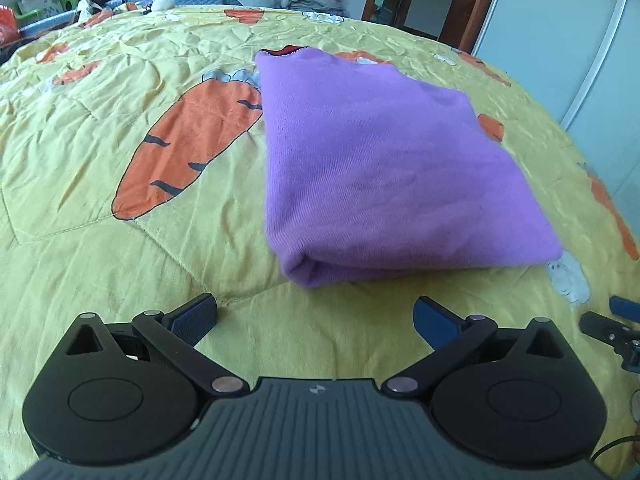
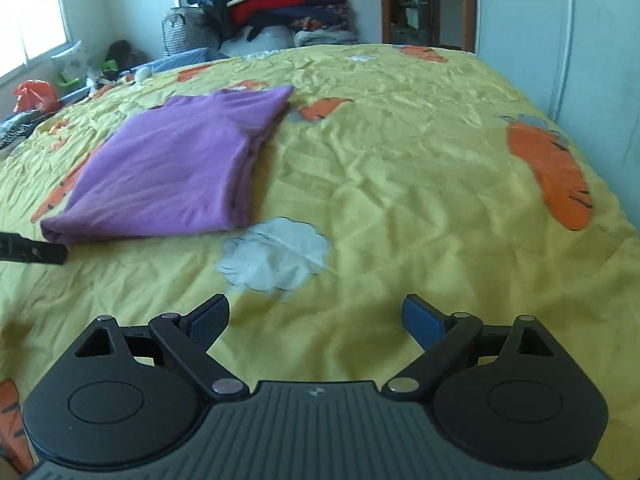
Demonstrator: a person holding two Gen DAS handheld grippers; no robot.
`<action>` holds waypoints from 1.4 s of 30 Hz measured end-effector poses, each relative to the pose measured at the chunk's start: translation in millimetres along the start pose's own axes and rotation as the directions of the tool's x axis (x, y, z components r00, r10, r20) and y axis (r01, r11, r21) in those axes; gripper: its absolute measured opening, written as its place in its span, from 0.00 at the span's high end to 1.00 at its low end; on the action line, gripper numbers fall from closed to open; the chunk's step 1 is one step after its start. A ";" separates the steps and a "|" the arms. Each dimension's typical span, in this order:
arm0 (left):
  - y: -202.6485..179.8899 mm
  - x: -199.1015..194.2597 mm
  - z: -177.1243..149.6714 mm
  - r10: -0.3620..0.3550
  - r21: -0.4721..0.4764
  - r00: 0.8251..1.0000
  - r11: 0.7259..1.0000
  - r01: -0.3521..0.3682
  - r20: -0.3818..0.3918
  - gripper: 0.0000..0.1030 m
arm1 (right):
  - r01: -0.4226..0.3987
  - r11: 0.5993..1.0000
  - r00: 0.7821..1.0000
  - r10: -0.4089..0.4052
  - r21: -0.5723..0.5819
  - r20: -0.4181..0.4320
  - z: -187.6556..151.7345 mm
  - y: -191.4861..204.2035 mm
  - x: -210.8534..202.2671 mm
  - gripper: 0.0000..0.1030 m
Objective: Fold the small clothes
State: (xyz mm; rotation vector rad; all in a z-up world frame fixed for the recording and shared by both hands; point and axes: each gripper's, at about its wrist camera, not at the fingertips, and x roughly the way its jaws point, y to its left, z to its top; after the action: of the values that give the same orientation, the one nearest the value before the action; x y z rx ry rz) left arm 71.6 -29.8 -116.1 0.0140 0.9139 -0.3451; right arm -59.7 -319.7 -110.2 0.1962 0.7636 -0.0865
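Note:
A folded purple garment point(image 1: 384, 168) lies on the yellow carrot-print bedspread point(image 1: 120, 260), its rounded fold edge toward me and a red lining showing at its far end. My left gripper point(image 1: 316, 316) hovers just short of that fold edge, open, nothing between its fingers. In the right wrist view the same purple garment point(image 2: 172, 172) lies to the upper left. My right gripper point(image 2: 316, 314) is open over bare bedspread point(image 2: 400, 184), well to the right of the garment and holding nothing. The right gripper's tip point(image 1: 616, 330) shows at the left wrist view's right edge.
A heap of clothes and bags point(image 2: 264, 4) is piled at the bed's far end. A doorway point(image 2: 428, 4) stands beyond it and a white wardrobe point(image 1: 560, 40) runs along the right side. An orange bag point(image 2: 36, 94) sits near the window at left.

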 end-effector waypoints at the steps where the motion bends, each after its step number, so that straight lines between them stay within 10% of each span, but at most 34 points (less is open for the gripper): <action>1: -2.3 0.2 -0.9 0.012 0.009 1.000 1.000 -0.012 0.000 0.00 | -0.015 1.000 1.000 0.015 -0.014 0.009 3.1 8.7 6.1 0.01; 17: -27.5 6.1 -10.0 0.178 -0.007 0.983 0.984 -0.178 0.051 0.00 | 0.011 0.990 1.000 -0.008 -0.141 0.020 26.7 74.8 60.2 0.00; 42: -32.7 7.7 -15.5 0.219 -0.051 0.969 0.975 -0.215 0.118 0.00 | 0.018 0.991 0.999 -0.013 -0.135 0.039 24.7 77.1 61.0 0.00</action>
State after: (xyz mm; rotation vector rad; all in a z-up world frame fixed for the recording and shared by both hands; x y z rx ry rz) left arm 54.2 -60.5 -127.2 0.0571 0.7881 -0.1230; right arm 12.4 -249.8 -124.0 0.0596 0.7303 -0.0524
